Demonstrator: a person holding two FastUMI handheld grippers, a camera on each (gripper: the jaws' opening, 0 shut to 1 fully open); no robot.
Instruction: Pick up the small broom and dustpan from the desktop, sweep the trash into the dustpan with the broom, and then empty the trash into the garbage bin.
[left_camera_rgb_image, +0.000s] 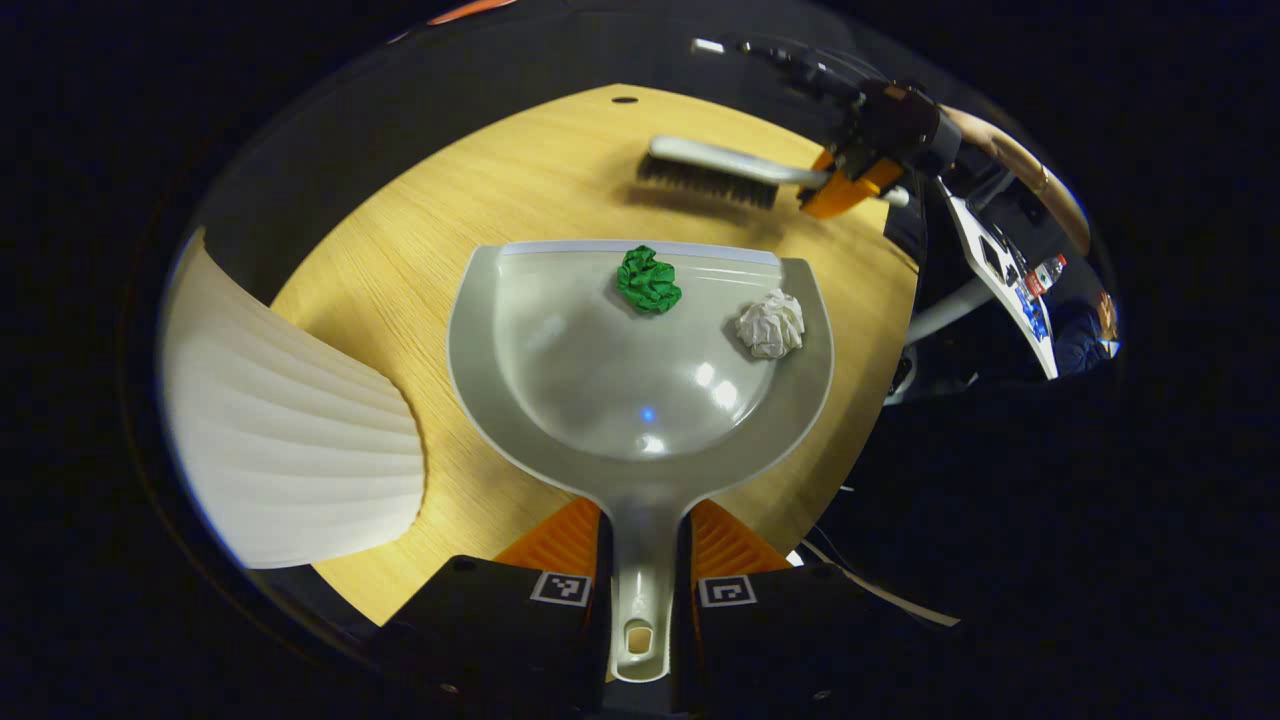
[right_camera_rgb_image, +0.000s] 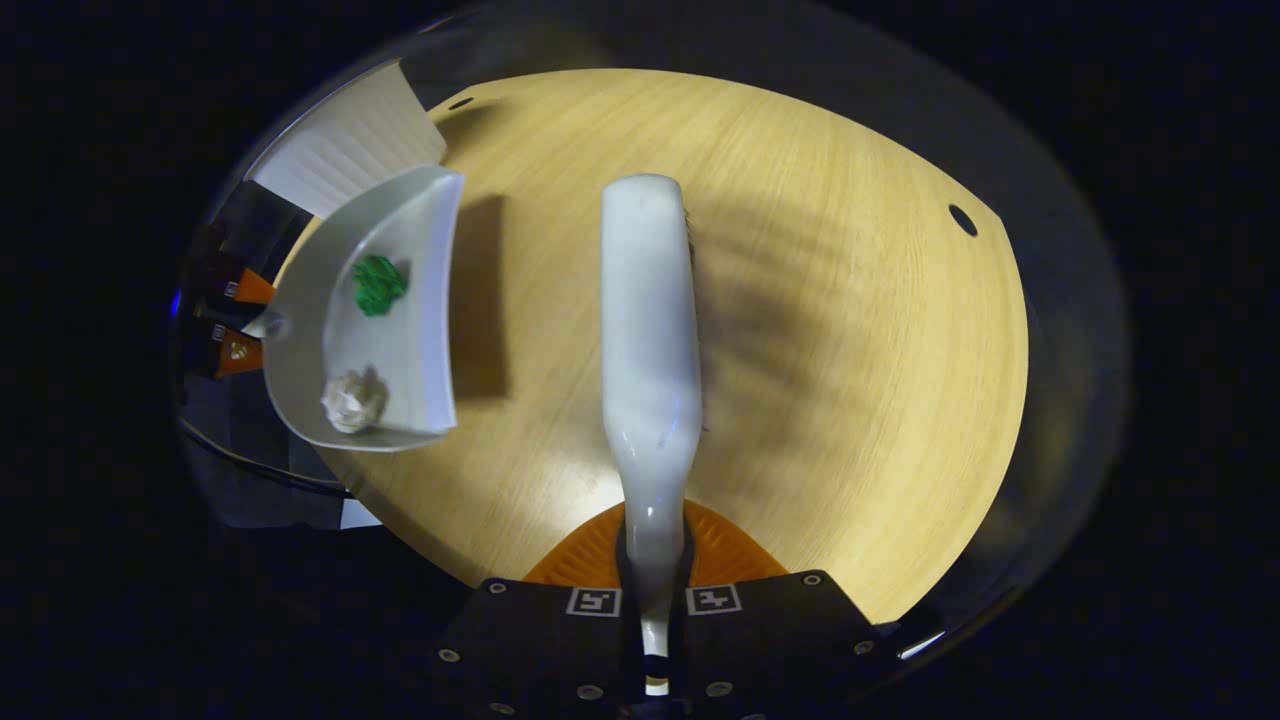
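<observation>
Presently, the wooden desktop (left_camera_rgb_image: 520, 200) spans both views, a pale round top with small dark holes near its edge. At its left edge in the left gripper view stands the white ribbed garbage bin (left_camera_rgb_image: 290, 440), seen again at the upper left of the right gripper view. The grey dustpan (left_camera_rgb_image: 640, 370) is held level above the desktop and casts a shadow on it in the right gripper view; its handle runs back between the fingers of the left gripper (left_camera_rgb_image: 642, 545), which are clamped on it from both sides. Beyond the dustpan's front lip, the small broom (left_camera_rgb_image: 715, 172) sits bristles down over the desktop, apart from the pan. Its handle is pinched between both fingers of the right gripper (right_camera_rgb_image: 655, 545). Inside the dustpan lie a crumpled white paper ball (left_camera_rgb_image: 771, 323) against the right wall and a crumpled green paper ball (left_camera_rgb_image: 648, 280) near the front lip, apart from each other.
</observation>
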